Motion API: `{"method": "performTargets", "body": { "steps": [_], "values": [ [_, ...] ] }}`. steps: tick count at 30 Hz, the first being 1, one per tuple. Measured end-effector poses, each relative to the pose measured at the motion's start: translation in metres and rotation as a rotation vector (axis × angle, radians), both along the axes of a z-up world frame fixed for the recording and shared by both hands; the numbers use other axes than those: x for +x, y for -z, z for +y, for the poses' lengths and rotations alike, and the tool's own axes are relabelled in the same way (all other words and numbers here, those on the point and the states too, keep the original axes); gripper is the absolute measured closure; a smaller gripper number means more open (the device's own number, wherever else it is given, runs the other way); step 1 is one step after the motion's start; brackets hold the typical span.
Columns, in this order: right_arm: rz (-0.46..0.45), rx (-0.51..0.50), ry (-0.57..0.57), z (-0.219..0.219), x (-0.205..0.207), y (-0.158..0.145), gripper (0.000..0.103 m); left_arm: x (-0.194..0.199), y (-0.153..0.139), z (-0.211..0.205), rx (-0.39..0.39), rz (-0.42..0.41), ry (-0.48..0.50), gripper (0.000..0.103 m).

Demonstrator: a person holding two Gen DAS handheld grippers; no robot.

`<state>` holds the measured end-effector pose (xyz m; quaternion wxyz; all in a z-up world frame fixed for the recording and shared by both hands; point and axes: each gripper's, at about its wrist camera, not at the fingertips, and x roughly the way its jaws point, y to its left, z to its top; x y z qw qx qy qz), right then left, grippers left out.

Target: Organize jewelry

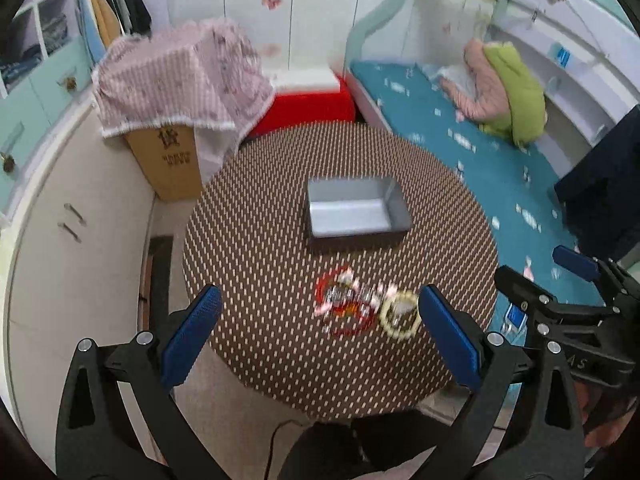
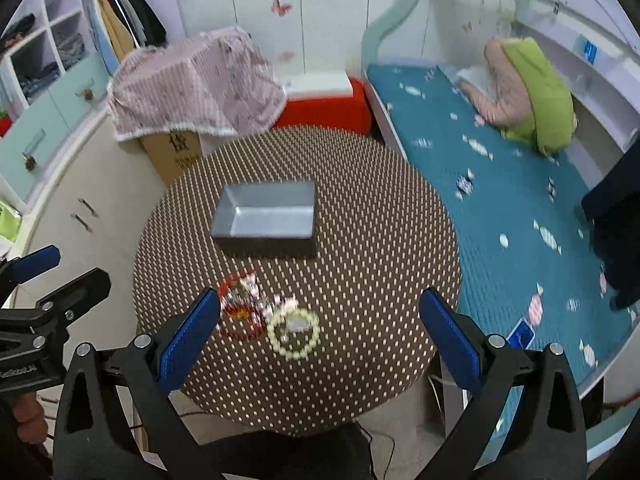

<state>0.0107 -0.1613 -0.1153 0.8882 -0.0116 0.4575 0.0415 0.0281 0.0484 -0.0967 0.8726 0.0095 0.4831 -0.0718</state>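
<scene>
Tray (image 2: 264,216): matt grey, smooth. Table cover (image 2: 380,240): woven, dotted, rough. Bead bracelet (image 2: 294,334) at tray's 6 o'clock: glossy cream. Finger pads (image 1: 191,336): textured blue.

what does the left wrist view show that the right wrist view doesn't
Only the left wrist view shows the right gripper, off the table's right edge, and the open left gripper.

Only the right wrist view shows the left gripper's side and the green object at the far left edge.

Both show the round brown dotted table, the empty grey rectangular box, the red bead bracelet and the cream bead bracelet.
</scene>
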Motion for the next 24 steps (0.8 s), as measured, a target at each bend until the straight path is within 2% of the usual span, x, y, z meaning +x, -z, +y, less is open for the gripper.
{"method": "performTargets", "body": {
  "steps": [7,11,15,19,24],
  "values": [
    [0.145,-0.018,0.021,-0.005,0.016,0.048,0.008,0.014,0.054,0.013,-0.057,0.185,0.022,0.005],
    [0.178,-0.016,0.009,-0.01,0.027,0.071,0.008,0.027,0.082,0.02,-0.088,0.256,-0.002,0.005],
    [0.259,0.001,-0.028,-0.016,0.04,0.104,0.009,0.044,0.116,0.022,-0.1,0.328,-0.036,0.005],
    [0.334,0.016,-0.077,-0.019,0.049,0.126,0.033,0.055,0.15,0.02,-0.076,0.401,-0.066,0.005],
    [0.386,-0.005,-0.128,-0.017,0.06,0.144,0.048,0.064,0.175,0.012,-0.035,0.406,-0.083,0.005]
  ]
}}
